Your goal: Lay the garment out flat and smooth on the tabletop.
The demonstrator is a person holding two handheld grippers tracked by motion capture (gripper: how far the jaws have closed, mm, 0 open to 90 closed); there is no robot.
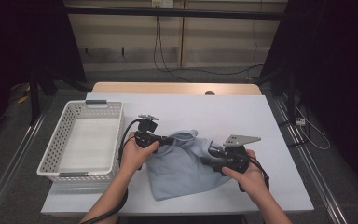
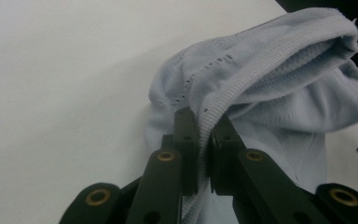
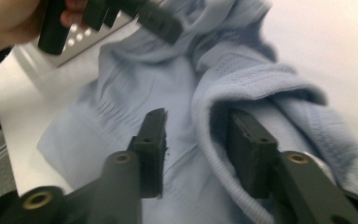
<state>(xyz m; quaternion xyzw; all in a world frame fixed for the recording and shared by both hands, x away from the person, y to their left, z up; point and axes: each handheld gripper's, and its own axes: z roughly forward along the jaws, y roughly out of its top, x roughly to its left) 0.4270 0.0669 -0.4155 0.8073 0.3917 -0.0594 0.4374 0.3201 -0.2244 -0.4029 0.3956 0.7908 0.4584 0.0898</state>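
Now the left gripper (image 2: 204, 140) pinches a fold of the blue garment (image 1: 182, 168) lying mid-table, right of the basket (image 1: 81, 140). With the right gripper (image 3: 196, 149) parted around a ribbed hem and not pressing, that edge could slip free and the fold collapse.

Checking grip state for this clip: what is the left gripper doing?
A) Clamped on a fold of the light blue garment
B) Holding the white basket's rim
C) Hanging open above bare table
A: in the left gripper view the left gripper pinches a ribbed fold of the light blue garment.
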